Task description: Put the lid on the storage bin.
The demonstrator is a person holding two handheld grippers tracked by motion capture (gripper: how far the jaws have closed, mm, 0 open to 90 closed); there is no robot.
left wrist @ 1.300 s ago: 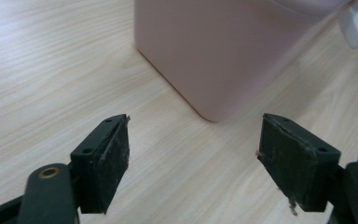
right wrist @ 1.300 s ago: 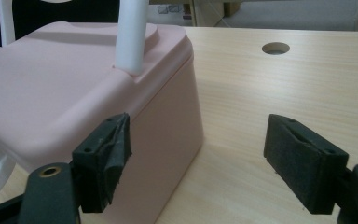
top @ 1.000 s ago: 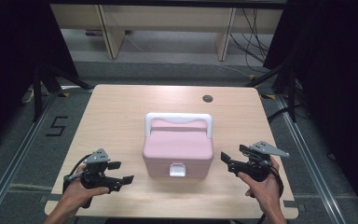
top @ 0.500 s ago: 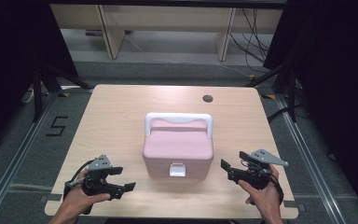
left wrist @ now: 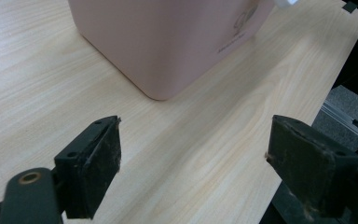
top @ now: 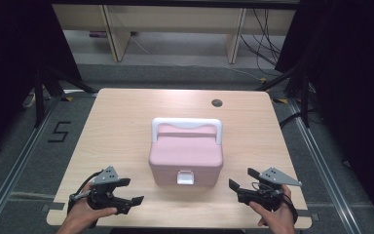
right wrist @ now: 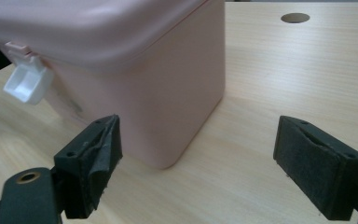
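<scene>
High view: both spread grippers, left (top: 130, 191) and right (top: 241, 179), have drawn back from the pink box (top: 185, 155).

A light wood-grain desk (top: 121, 126) with rounded corners is seen from above, set on a grey floor (top: 24, 146). A pink box (top: 185, 156) with a white handle and a white front latch is placed on it, roughly midway between the left and right edges and somewhat nearer the near edge than the far one. A small round dark hole (top: 216, 103) is cut into the desk close to the far edge, towards the far right corner. The box is well apart from that hole.
</scene>
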